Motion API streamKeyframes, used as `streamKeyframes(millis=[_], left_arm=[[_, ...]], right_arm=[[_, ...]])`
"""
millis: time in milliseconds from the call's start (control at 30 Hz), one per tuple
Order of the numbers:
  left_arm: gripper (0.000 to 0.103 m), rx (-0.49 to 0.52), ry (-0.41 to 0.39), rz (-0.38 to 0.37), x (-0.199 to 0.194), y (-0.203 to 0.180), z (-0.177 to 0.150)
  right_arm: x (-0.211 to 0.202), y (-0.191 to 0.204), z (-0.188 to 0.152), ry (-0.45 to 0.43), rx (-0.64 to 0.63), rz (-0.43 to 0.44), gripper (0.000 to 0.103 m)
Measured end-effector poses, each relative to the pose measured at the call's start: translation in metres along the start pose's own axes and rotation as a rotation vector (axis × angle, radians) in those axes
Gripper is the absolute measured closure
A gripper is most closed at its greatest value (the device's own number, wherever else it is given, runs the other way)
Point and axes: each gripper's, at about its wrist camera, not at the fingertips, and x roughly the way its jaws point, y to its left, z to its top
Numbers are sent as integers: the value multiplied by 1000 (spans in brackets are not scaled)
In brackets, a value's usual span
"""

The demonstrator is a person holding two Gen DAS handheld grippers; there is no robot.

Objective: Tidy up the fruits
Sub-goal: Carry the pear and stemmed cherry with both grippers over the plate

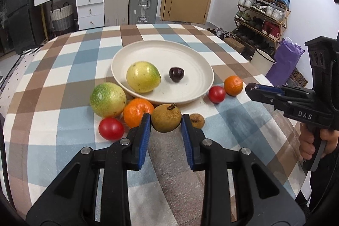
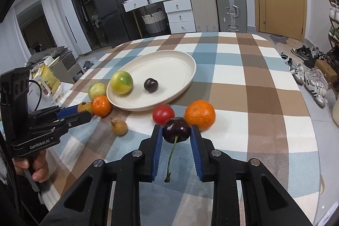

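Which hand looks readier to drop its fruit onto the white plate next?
Probably the right. The right gripper clamps a cherry facing the plate; the left gripper holds a brown fruit, with an orange ahead.

Black left gripper (image 1: 166, 120) and right gripper (image 2: 176, 130), blue ribbed fingers (image 1: 144, 137) (silver pivot screws)

Two cherries (image 2: 176, 130), oranges (image 1: 138, 112), tomatoes (image 1: 111, 128), green-yellow fruits (image 1: 143, 76), brown fruits (image 1: 166, 118); one plate (image 1: 190, 52).

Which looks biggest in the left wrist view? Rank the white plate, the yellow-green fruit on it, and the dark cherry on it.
1. white plate
2. yellow-green fruit
3. dark cherry
All three sit at a similar distance from the camera, so the order is safe.
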Motion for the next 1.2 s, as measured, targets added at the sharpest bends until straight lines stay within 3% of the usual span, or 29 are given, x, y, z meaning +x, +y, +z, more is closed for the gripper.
streamKeyframes(millis=[500,1200], left_arm=[[77,2,-44,31,5,6,29],[77,20,-81,26,44,-1,69]], right_arm=[[-4,24,22,-57,-49,62,76],[11,24,59,-126,-53,86,76]])
